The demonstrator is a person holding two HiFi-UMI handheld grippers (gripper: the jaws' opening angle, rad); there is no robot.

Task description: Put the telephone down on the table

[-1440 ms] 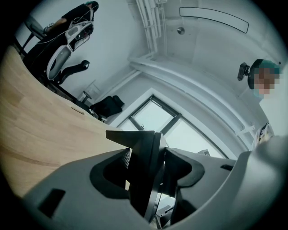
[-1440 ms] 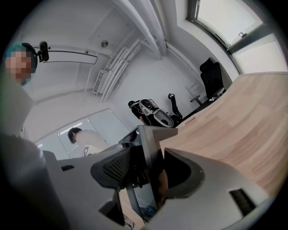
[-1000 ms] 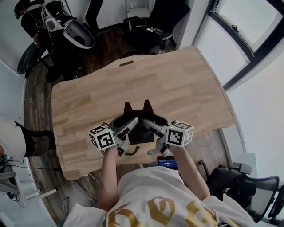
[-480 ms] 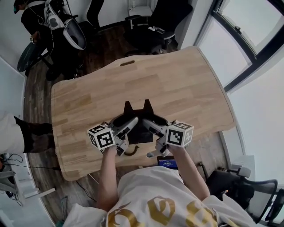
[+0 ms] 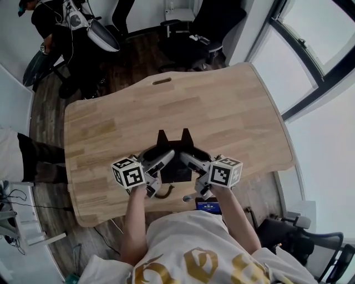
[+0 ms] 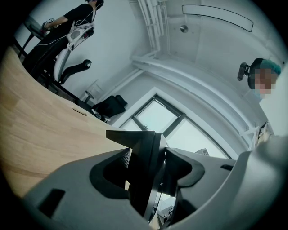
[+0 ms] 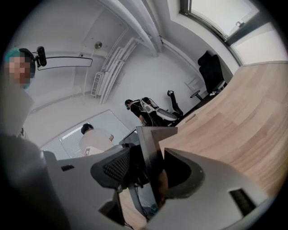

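Observation:
The telephone (image 5: 175,164) is a flat black slab with two pointed tips (image 5: 162,135) at its far end. It sits over the near part of the wooden table (image 5: 222,111), between both grippers. My left gripper (image 5: 162,157) is shut on its left side and my right gripper (image 5: 188,160) on its right side. In the left gripper view the telephone (image 6: 140,152) stands edge-on, pinched between the grey jaws of the left gripper (image 6: 146,177). The right gripper view shows the telephone (image 7: 150,148) clamped the same way in the right gripper (image 7: 145,177). Whether it touches the tabletop I cannot tell.
The table's near edge (image 5: 166,206) runs just under my hands, with a small blue-lit device (image 5: 208,206) below it. A slot handle (image 5: 162,81) is cut near the far edge. Office chairs (image 5: 188,39) and a person (image 5: 41,16) are beyond the table; windows (image 5: 316,50) are to the right.
Both grippers and the telephone stay where they were, still clamped. Only the bystander at the left edge has shifted.

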